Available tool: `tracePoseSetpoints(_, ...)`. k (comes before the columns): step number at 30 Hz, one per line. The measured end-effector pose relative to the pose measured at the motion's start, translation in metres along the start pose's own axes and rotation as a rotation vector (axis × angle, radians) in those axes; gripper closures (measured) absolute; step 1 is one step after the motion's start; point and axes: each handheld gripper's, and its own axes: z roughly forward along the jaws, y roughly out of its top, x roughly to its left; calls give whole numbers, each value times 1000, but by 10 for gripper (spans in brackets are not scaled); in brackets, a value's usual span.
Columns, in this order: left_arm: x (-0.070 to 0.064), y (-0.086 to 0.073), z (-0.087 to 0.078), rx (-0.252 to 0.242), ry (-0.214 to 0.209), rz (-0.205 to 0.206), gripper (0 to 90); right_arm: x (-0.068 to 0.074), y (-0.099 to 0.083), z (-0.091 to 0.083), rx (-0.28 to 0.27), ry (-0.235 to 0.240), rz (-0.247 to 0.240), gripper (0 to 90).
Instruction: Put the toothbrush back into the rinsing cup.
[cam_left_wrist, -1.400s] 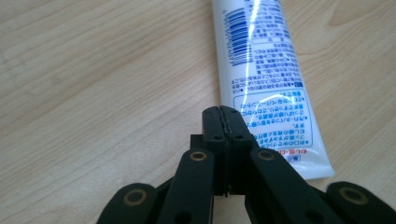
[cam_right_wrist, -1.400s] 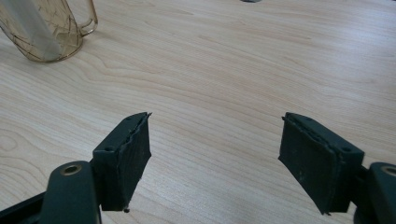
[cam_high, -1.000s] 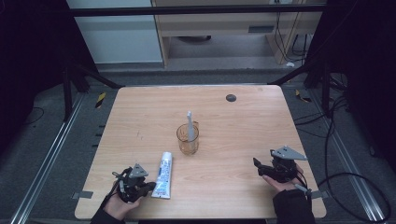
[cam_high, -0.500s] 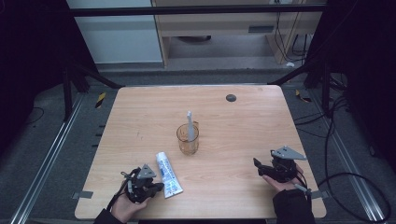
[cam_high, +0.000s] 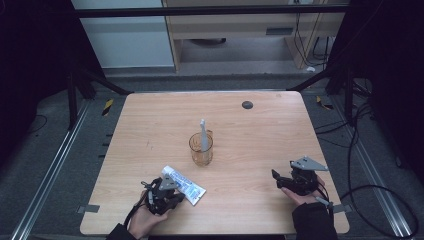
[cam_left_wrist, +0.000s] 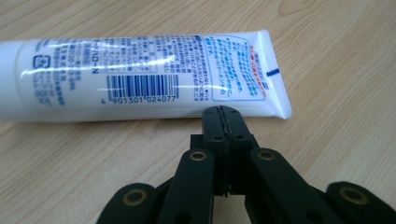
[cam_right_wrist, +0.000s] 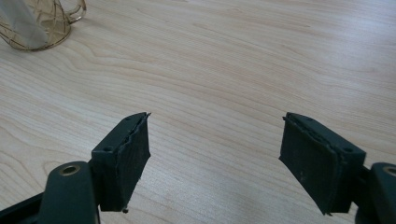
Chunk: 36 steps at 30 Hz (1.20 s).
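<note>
The left gripper (cam_left_wrist: 223, 114), jaws pressed together on nothing, sits just beside a white toothpaste tube (cam_left_wrist: 140, 74) lying flat near the table (cam_high: 260, 125) front edge — its cap end cut off, perhaps touching. The right gripper (cam_right_wrist: 215, 154) gapes wide, well apart.

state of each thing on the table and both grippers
tube: lying flat on the table, crimped end by the left gripper's jaw tips, not gripped
cup: upright, a pale stick-like item stands in it
left gripper: jaws shut, empty, tips at the tube's edge
right gripper: jaws open, empty, low over bare table
</note>
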Motion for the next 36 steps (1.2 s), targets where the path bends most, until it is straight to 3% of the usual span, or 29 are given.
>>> tracePoseSetpoints(10,-4,9,9,-8,-4,9,894,-1,0,0,-2,2,-1,238)
tracePoseSetpoints(16,-1,10,5,-31,-3,2,895,-2,0,0,-1,0,-4,238)
tracePoseSetpoints(20,7,15,-4,-71,9,-16,895,-2,1,0,-3,2,0,238)
tracePoseSetpoints(27,29,31,-18,-128,86,-26,895,-2,1,0,-3,5,5,237)
tracePoseSetpoints(36,57,45,-5,-83,148,-47,896,-3,1,2,-4,3,5,232)
